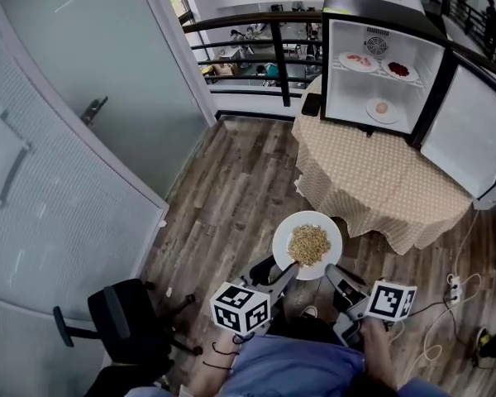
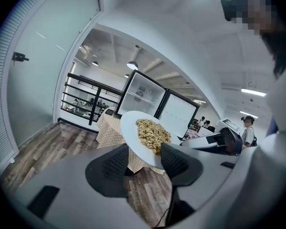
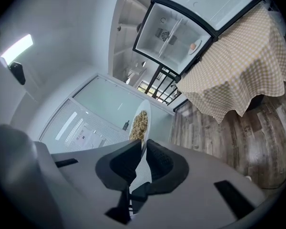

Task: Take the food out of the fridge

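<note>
A white plate with a heap of pale noodles hangs over the wooden floor in front of me. My right gripper is shut on its near rim; in the right gripper view the plate stands edge-on between the pads. My left gripper reaches under the rim's left side. In the left gripper view its jaws stand wide apart, with the plate lying across the fingertips. The open fridge on the checked table holds three small plates of food.
A black office chair stands at my left, beside a frosted glass wall and door. A black railing runs behind the table. Cables and a power strip lie on the floor at the right.
</note>
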Available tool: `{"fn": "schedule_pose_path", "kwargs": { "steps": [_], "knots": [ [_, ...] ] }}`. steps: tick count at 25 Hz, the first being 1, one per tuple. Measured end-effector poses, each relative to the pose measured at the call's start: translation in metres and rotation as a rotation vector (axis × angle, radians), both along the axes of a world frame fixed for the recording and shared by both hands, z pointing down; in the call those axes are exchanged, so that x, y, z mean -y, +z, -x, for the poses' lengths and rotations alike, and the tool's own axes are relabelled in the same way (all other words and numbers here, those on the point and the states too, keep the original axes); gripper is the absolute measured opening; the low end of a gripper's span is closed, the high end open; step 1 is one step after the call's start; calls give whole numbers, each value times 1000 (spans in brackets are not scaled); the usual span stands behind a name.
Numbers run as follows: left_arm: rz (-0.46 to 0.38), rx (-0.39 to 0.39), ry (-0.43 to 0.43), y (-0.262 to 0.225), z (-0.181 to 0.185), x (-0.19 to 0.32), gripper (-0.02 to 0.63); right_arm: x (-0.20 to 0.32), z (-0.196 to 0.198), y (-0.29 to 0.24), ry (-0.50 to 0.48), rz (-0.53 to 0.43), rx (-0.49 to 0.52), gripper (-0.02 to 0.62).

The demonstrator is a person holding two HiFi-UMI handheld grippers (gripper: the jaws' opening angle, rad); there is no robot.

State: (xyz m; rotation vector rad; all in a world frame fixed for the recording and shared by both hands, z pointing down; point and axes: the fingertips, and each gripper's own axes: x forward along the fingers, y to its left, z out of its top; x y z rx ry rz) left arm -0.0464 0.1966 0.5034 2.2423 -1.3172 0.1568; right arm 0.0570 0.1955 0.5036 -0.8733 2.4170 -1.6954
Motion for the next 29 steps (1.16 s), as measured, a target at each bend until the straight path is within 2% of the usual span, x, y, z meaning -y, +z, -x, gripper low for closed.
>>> {"fn": "schedule_pose_path", "kwargs": {
  "steps": [16, 20, 29],
  "knots": [
    [-20, 20, -50, -6, 16, 5, 218, 11, 17, -8, -59, -46, -2, 38],
    [-16, 21, -49, -4, 15, 7, 219, 12, 17, -6, -56, -29, 7, 38],
    [-34, 35, -34, -10, 6, 15, 219, 21, 10, -13, -52, -68, 12, 38]
  ]
}}
